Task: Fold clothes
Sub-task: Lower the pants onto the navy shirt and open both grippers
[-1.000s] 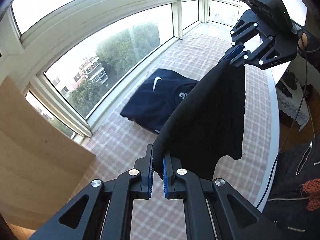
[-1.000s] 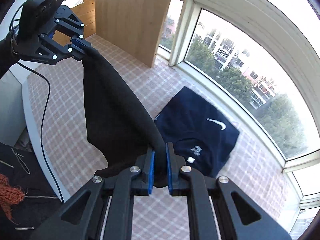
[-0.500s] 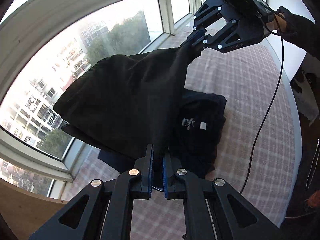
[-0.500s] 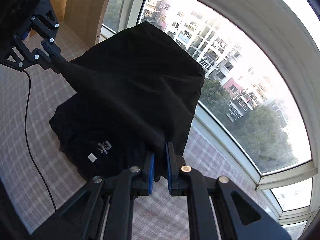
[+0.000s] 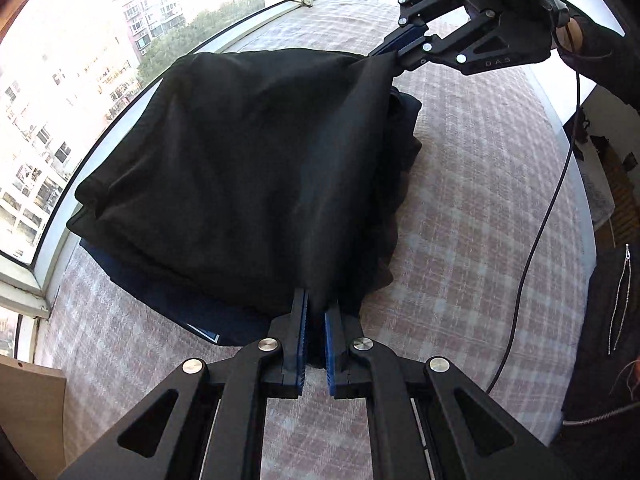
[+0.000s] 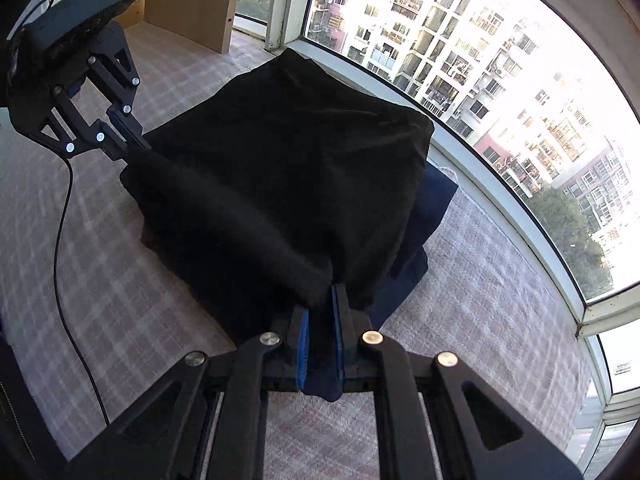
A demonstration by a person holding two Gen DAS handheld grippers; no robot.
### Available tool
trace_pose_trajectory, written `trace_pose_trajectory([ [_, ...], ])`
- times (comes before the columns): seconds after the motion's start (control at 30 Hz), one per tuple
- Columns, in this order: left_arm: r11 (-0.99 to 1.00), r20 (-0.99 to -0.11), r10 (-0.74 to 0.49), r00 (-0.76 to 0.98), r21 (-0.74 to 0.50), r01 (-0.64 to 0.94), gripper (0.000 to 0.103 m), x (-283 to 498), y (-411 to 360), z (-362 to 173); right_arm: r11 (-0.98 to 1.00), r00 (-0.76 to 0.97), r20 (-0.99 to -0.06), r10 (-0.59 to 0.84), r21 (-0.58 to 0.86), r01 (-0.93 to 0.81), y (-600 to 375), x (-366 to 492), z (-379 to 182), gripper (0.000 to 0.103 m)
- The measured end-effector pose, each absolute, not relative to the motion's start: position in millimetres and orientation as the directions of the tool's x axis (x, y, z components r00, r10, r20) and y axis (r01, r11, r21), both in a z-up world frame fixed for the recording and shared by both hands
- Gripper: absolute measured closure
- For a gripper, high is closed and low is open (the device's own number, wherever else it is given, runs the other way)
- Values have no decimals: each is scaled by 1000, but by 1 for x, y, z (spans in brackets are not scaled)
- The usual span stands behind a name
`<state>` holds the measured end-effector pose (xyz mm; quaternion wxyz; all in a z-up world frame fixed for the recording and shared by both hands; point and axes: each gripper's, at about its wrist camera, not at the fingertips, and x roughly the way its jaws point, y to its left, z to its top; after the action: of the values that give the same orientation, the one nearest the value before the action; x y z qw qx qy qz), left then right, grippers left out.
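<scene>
The black garment (image 5: 240, 168) hangs stretched between both grippers, draped over a navy garment (image 6: 434, 204) lying on the plaid-covered surface (image 5: 472, 248) beside the window (image 6: 500, 60). Open cloth lies on the near side; the window frame bounds the far edge, seemingly close. The left gripper (image 5: 314, 312) pinches one corner, and the right gripper (image 6: 320, 312) pinches the other, both pressed together on fabric.
</scene>
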<state>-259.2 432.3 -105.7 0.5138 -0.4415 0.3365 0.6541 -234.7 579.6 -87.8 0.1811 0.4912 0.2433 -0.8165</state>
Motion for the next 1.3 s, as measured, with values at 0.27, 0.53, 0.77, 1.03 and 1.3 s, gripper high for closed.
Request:
trace_pose_trajectory([
  [0.27, -274, -937, 348, -28, -74, -959, 94, -249, 413, -116, -753, -367, -930, 16, -253, 608, 560, -210, -111, 76],
  [0.53, -307, -914, 405, -3, -133, -942, 94, -243, 390, -88, -872, -351, -918, -187, -9, 490, 593, -205, -67, 71],
  [0.77, -476, -862, 484, -149, -117, -872, 83, -320, 418, -66, -946, -481, -841, -249, 104, 307, 611, -294, -65, 71],
  [1.03, -533, -906, 398, -143, -102, -840, 77, -392, 446, -106, -964, -451, -867, -210, 108, 241, 618, -383, -109, 71],
  [1.3, -527, -892, 439, -103, -164, -834, 77, -410, 436, -127, -959, -412, -883, -224, 126, 252, 635, -392, -128, 71],
])
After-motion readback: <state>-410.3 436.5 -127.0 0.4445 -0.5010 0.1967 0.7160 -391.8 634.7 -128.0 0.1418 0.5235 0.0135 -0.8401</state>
